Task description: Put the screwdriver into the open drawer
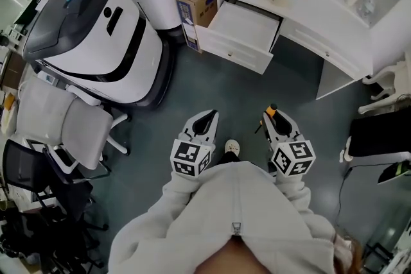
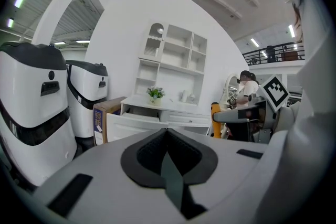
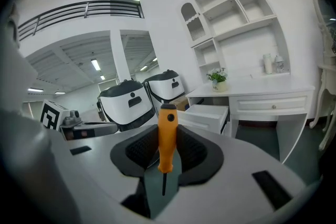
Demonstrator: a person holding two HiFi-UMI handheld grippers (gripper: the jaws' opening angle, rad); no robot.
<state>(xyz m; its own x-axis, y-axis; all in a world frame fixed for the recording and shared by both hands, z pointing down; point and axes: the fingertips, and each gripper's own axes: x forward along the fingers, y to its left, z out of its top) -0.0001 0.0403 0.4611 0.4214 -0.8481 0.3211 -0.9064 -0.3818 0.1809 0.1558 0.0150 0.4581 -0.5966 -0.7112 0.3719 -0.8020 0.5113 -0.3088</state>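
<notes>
Orange-handled screwdriver (image 3: 168, 134) stands clamped in the right tool (image 1: 276, 124), lower centre; the left tool (image 1: 204, 120) is closed, empty. Seemingly mid-carry: next, reach the open drawer (image 1: 247, 29), upper centre, and release inside.

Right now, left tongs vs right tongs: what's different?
Load: the right tongs grip an orange screwdriver by its handle, with the handle end forward and the shaft pointing back. The left tongs hold nothing.
Jaws: the left tongs' jaws are closed together, while the right tongs' jaws are held apart by the handle.
Shared: both are white and point toward the open drawer.
</notes>
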